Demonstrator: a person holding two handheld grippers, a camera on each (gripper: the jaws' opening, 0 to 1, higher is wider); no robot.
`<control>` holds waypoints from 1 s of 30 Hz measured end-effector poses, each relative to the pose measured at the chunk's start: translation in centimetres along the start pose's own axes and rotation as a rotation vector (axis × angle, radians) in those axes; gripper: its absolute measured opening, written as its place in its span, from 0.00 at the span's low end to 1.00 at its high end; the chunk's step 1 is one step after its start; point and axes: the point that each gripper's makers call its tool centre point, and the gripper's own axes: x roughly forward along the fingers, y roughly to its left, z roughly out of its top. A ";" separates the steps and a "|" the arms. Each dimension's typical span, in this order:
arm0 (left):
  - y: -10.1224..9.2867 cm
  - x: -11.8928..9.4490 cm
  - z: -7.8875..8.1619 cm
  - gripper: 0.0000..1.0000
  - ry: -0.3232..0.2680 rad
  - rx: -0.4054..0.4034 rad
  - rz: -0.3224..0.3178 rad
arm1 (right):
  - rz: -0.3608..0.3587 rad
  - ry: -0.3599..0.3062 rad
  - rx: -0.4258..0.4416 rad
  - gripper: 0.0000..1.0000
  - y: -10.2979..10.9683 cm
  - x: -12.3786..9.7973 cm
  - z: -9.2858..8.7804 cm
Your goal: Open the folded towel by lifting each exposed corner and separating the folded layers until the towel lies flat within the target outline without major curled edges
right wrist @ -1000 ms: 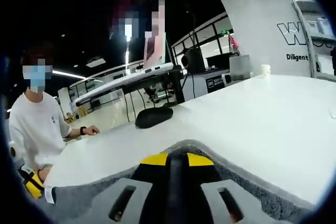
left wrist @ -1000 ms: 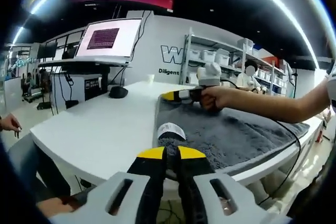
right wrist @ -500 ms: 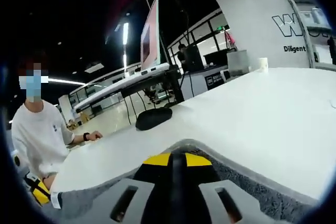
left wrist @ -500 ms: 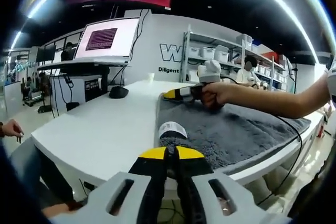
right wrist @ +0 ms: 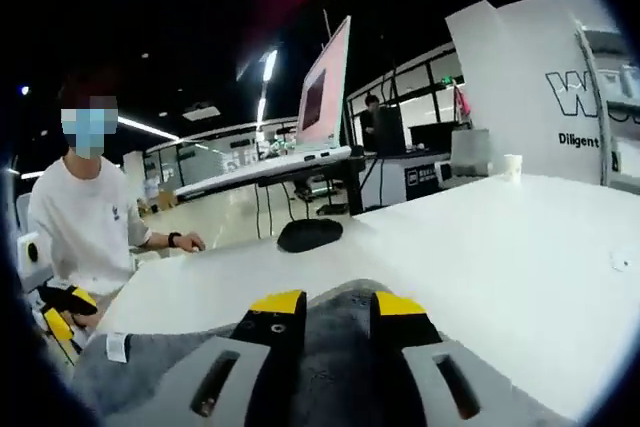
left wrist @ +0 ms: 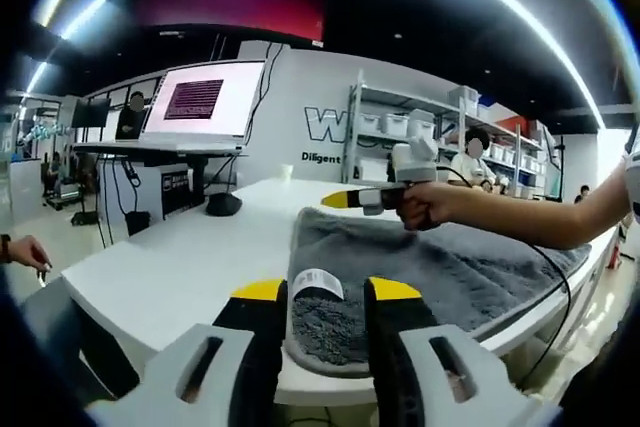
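Towel (left wrist: 440,267), grey and fluffy, spread over the white table (left wrist: 190,257) with both tongs parted above it
In the left gripper view we see our left gripper (left wrist: 325,297) with its yellow-tipped jaws apart and gripping nothing, the near towel corner and its white care label (left wrist: 318,281) lying between them at the table's front edge; further along the towel our hand (left wrist: 425,205) holds the right gripper (left wrist: 340,199) just above the far edge. In the right gripper view that gripper (right wrist: 335,305) has its jaws spread over grey pile, nothing caught between them, and beyond it we see a black mouse (right wrist: 310,234) on the table and a seated person in a white shirt (right wrist: 85,232)
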 end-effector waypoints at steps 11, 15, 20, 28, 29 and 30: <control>-0.2 -0.4 1.5 0.75 -0.061 0.036 0.059 | -0.021 0.005 -0.131 0.58 0.1 -2.8 0.5; -0.3 -0.5 2.2 0.80 -0.096 0.048 0.078 | -0.027 0.004 -0.139 0.64 -0.2 -3.9 0.5; -0.7 -0.5 3.1 0.82 -0.134 0.052 0.083 | -0.043 0.013 -0.161 0.68 -0.4 -5.3 0.4; -1.8 -0.3 3.8 0.84 -0.148 0.069 0.066 | -0.072 0.008 -0.173 0.70 -0.4 -8.7 1.0; -1.9 -0.2 3.8 0.84 -0.150 0.070 0.064 | -0.075 0.007 -0.176 0.70 -0.5 -9.0 1.0; -2.0 -0.1 3.8 0.84 -0.152 0.071 0.062 | -0.086 0.004 -0.179 0.70 -0.8 -9.9 1.3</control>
